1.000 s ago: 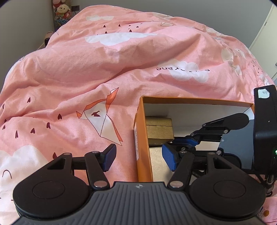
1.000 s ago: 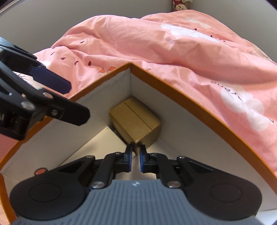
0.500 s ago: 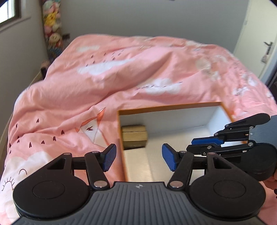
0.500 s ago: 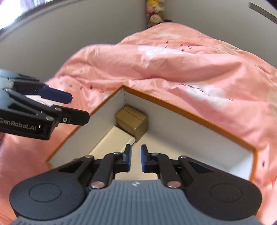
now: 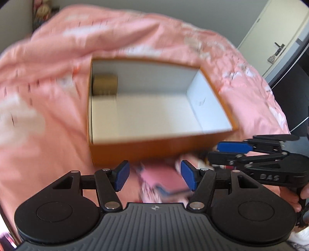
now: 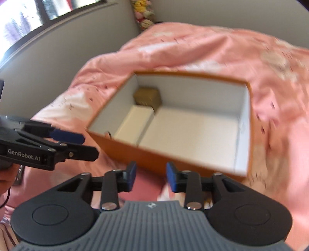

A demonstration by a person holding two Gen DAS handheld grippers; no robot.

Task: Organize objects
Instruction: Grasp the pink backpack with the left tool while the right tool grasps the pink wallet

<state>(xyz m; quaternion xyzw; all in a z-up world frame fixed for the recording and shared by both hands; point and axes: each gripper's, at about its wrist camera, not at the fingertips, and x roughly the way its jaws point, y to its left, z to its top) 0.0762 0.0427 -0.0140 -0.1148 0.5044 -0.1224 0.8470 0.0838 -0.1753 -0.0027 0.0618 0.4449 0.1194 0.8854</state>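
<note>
An orange box [image 5: 154,150] [image 6: 154,160] with a white inside lies open on the pink bedspread. A small gold carton [image 5: 105,85] [image 6: 147,97] stands in its far left corner, and a flat white box [image 6: 133,123] lies in front of it. My left gripper [image 5: 153,175] is open and holds nothing, on the near side of the box above a blurred pink item [image 5: 164,183]. My right gripper [image 6: 151,177] is also back from the box; its jaws are opening with nothing between them. Each gripper shows in the other's view, the right gripper [image 5: 222,152] and the left gripper [image 6: 85,144].
The pink bedspread [image 5: 48,115] [image 6: 212,52] with white clouds covers the bed. Plush toys [image 6: 143,13] sit at the far wall beside a window [image 6: 48,11]. A door with a handle [image 5: 278,48] is at the right.
Both grippers have pulled back out of the box to its near side, and the whole box now shows. The right gripper's jaws have gone from shut to apart. The left stays open.
</note>
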